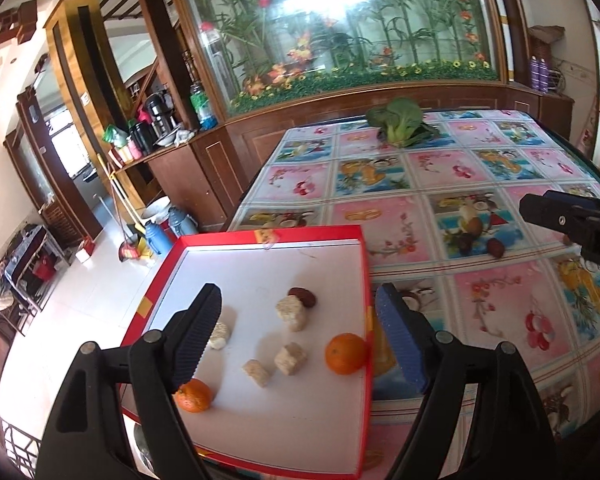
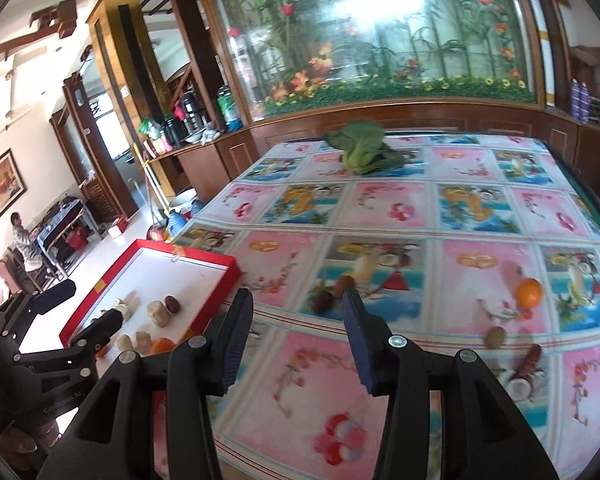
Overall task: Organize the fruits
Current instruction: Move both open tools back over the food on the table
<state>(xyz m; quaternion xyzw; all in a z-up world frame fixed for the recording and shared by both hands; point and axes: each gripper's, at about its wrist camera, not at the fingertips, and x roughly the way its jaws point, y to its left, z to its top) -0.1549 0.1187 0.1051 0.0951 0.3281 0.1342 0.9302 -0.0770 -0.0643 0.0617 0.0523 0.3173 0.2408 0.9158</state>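
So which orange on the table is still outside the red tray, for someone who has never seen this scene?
Start from the patterned tablecloth in the right wrist view and go to its right side, far from the red tray. The orange sits alone on a pink square. Near it lie a small brown round fruit and a dark red oblong one; it alone is bright orange.

- A box (image 1: 364, 280) sits at the left edge of the counter (image 2: 380, 208).
- In the box lie two oranges (image 1: 345, 353), some small blocks (image 1: 291, 313) and a date (image 1: 302, 297).
- Right of the box, on the counter, lie another orange (image 2: 529, 292) and a few small fruits.
- A leafy vegetable (image 2: 360, 148) lies at the far side.
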